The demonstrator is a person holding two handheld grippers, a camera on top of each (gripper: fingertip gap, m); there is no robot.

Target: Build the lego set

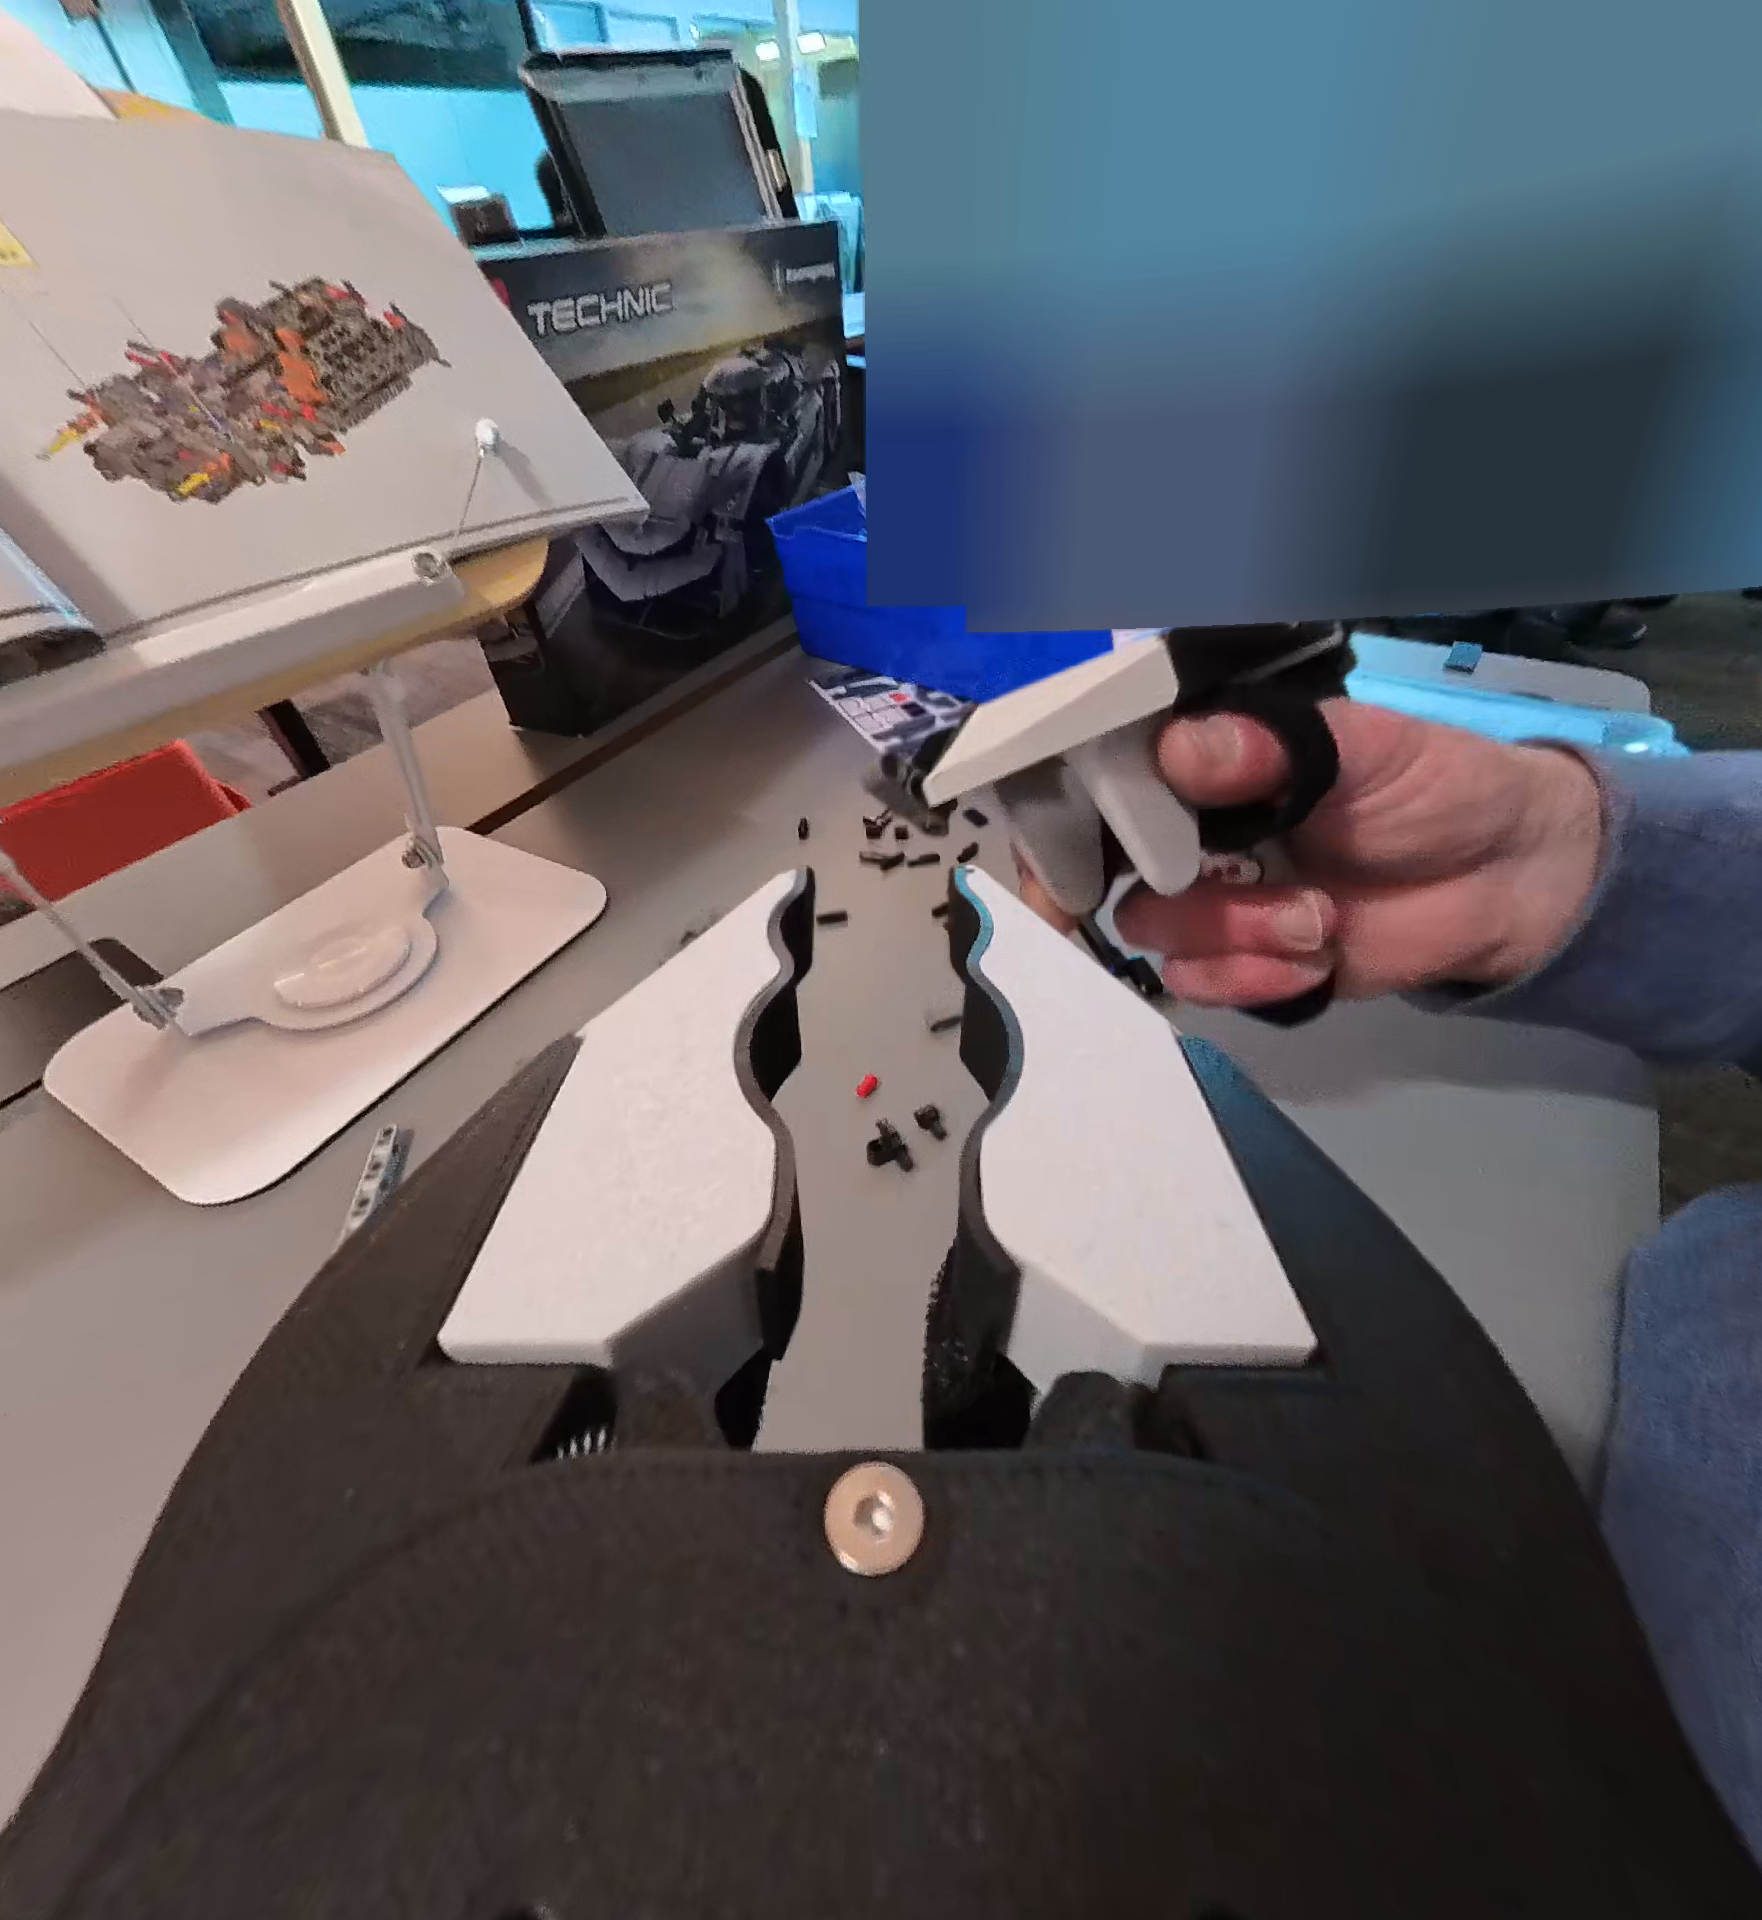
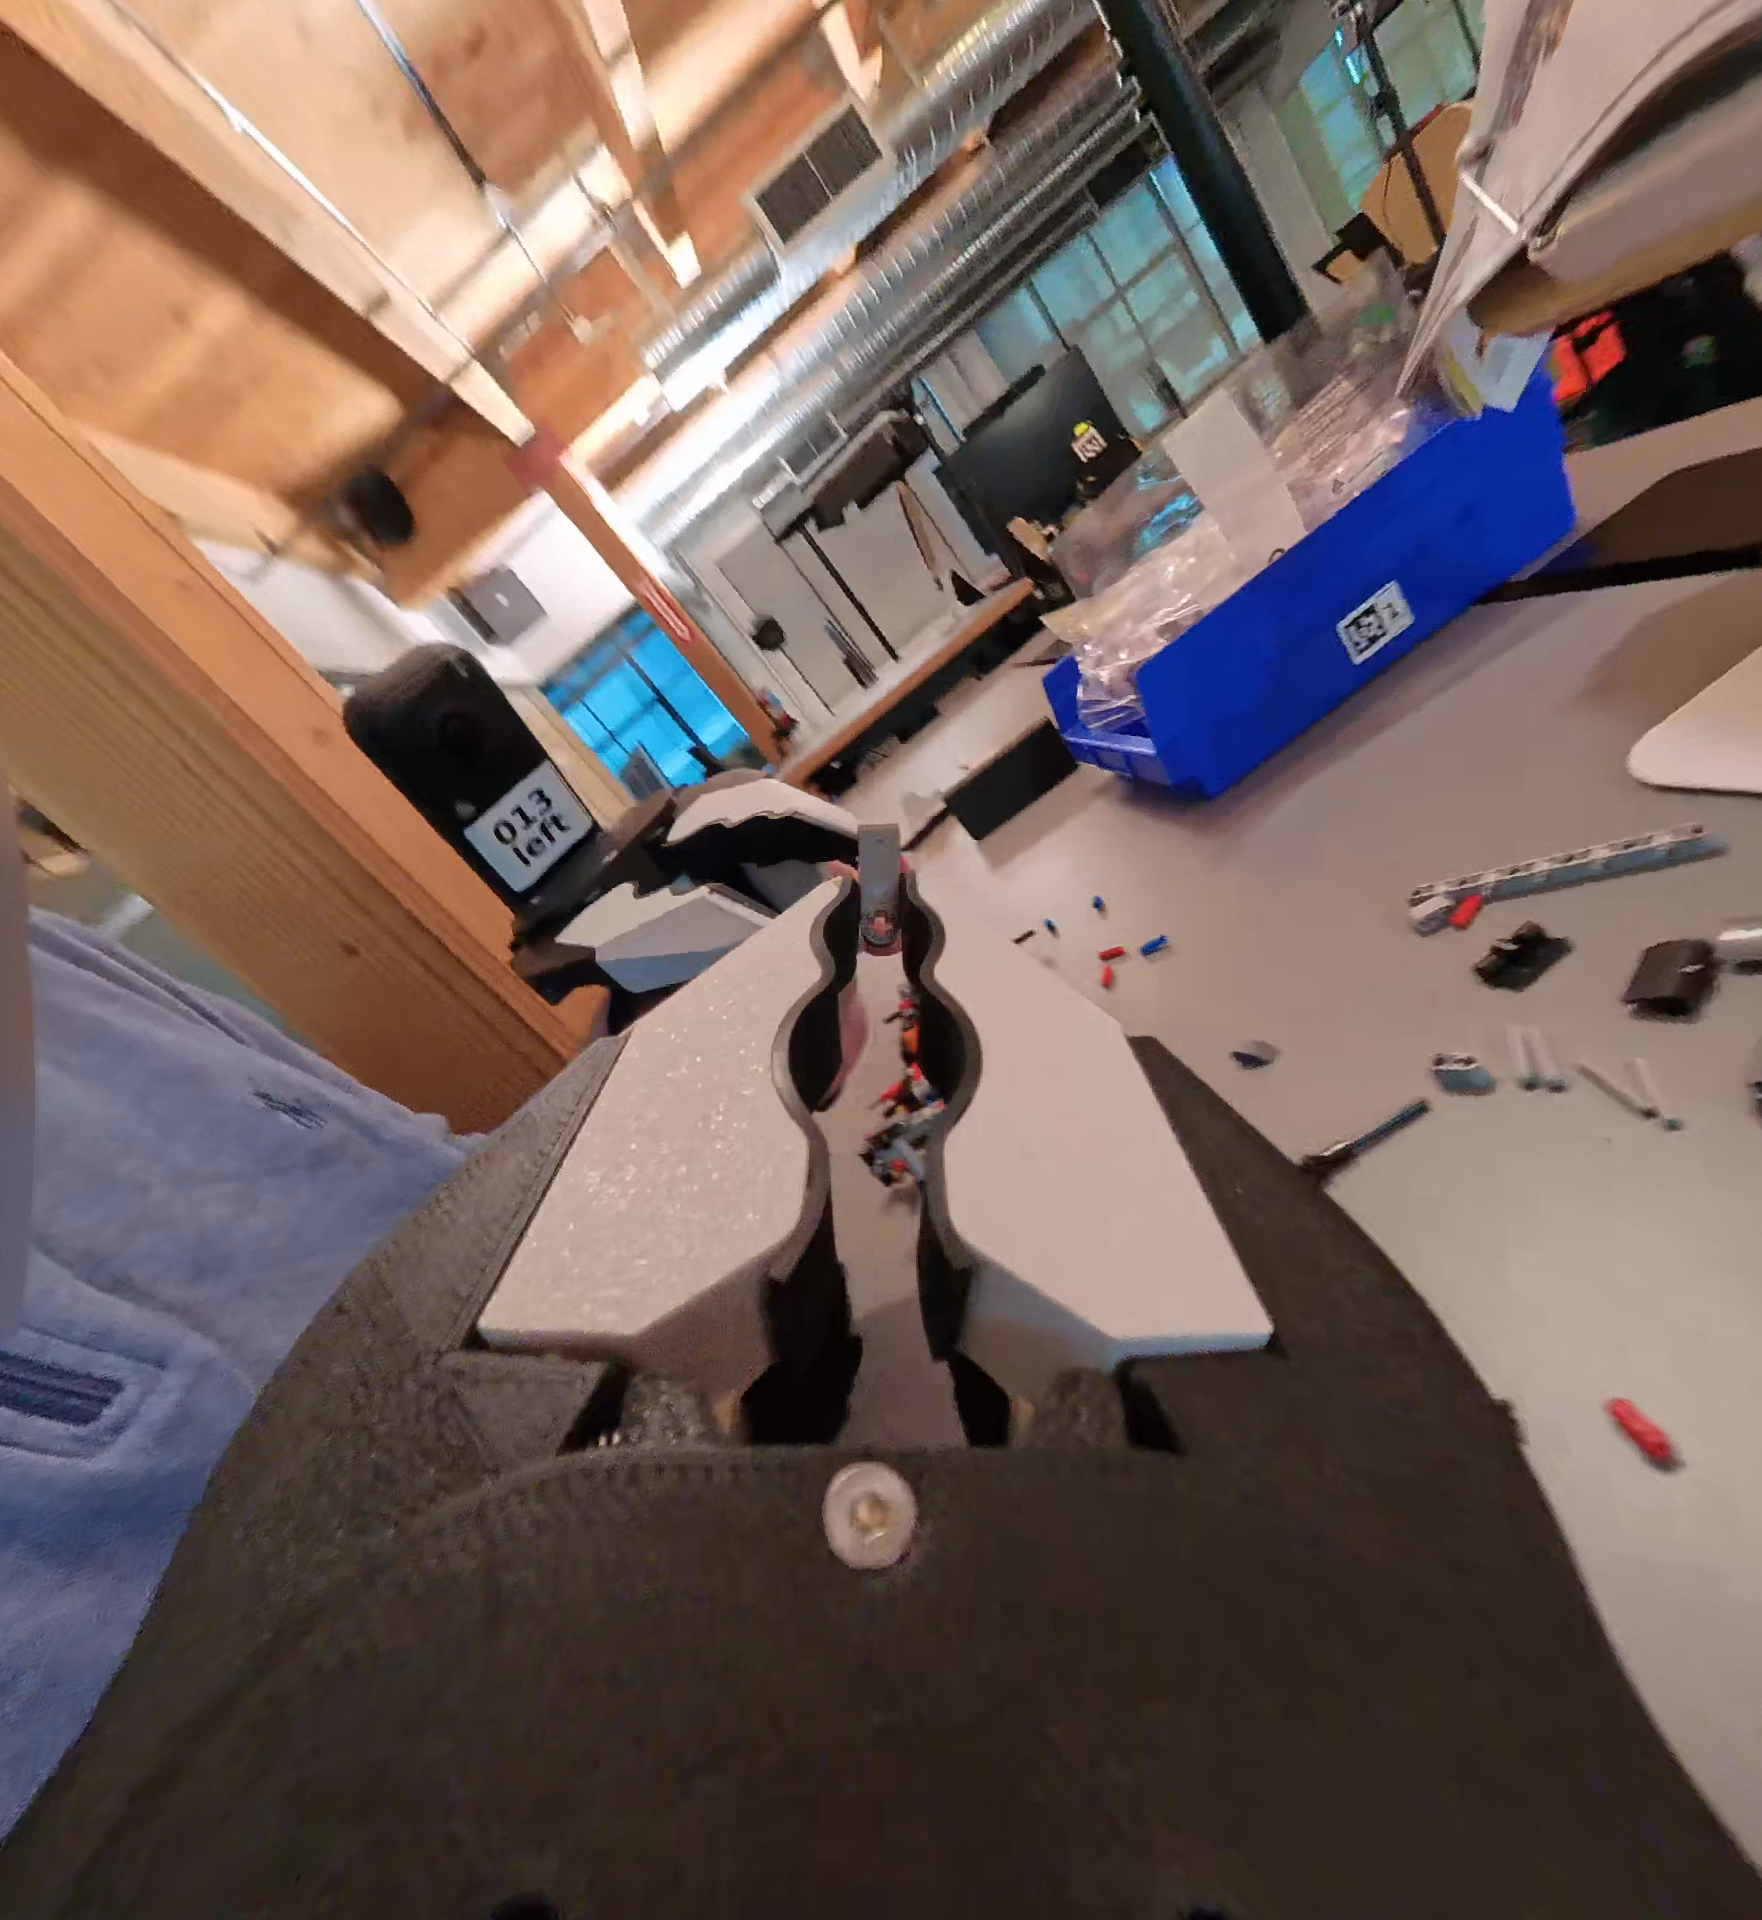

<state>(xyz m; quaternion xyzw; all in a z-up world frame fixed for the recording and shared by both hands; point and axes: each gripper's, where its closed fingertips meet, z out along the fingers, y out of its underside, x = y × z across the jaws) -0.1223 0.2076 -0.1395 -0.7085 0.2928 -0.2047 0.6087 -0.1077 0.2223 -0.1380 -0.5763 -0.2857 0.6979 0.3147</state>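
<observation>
My left gripper is open and empty, held low over the grey table. Several small black pins and one red pin lie between and beyond its fingers. My right gripper is shut on a small dark grey lego piece that sticks up past its tips. A person's hand holds this gripper, which also shows at the right of the left wrist view above more black pins. The left gripper appears just behind the held piece in the right wrist view.
An open instruction book rests on a white stand at the left, with the set's box behind it. A blue bin holds plastic bags. A long grey beam, black parts and a red pin lie on the table. My left and right fingertips are right by each other.
</observation>
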